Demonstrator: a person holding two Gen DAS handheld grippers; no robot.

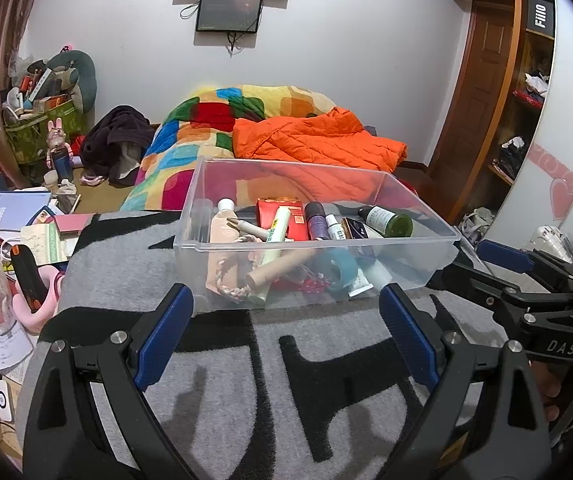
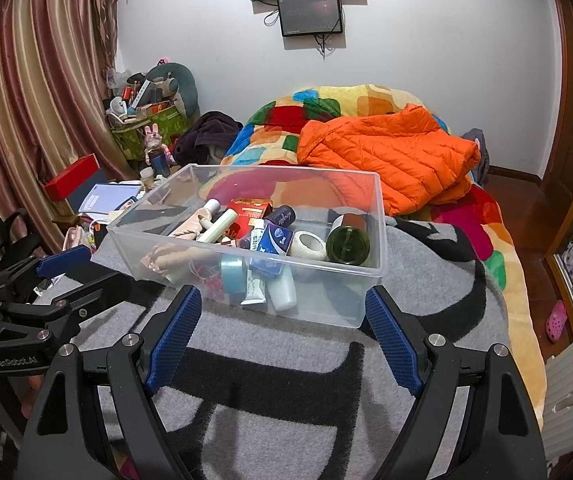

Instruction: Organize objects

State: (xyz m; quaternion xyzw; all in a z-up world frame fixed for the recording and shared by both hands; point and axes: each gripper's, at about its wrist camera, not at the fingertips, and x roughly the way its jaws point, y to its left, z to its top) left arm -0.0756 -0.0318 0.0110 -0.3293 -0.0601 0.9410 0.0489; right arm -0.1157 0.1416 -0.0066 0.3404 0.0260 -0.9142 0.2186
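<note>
- Both grippers hover over the grey-and-black blanket (image 1: 222, 380) just short of the clear bin (image 1: 406, 276): left gripper (image 1: 286, 304) spread wide and empty, right gripper (image 2: 282, 308) likewise.
- Inside the bin (it rests on the blanket) lie a green bottle (image 2: 346, 245), a red box (image 2: 251, 210), blue tape (image 2: 233, 274), tubes.
- Beyond the bin, an orange jacket (image 2: 390, 156) sprawls on a multicoloured quilt (image 1: 190, 136).

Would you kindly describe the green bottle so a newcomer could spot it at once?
Find the clear plastic bin on the grey-and-black blanket. In its right end lies the dark green glass bottle on its side, beside a white tape roll. It is the only green glass item there.
</note>
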